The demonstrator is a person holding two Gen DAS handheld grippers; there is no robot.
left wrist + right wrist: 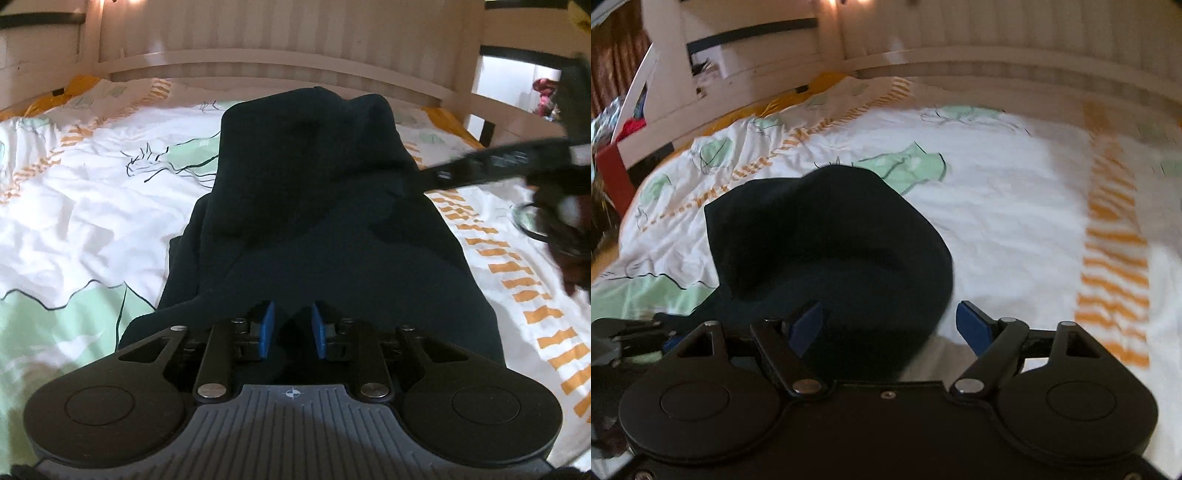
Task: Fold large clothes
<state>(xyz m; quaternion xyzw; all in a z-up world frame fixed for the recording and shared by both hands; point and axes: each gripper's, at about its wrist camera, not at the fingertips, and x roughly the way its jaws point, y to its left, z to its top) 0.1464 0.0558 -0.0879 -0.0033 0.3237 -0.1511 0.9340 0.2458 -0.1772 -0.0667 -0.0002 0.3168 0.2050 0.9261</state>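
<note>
Dark garment (314,206) lies between left tool (293,328) pads.

The dark garment (325,206) runs under the left gripper (292,328); its near hem is hidden. Whether cloth is pinched there cannot be told. The right gripper (546,162) is motion-blurred and cut off at the frame edge. Bedside clutter (617,114) is unreadable.

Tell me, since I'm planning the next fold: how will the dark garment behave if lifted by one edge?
The dark garment will probably drape and sag, since it already lies in soft bulges. It looks thick, so perhaps fairly heavy. It may drag on the rumpled bedcover rather than slide cleanly.
</note>
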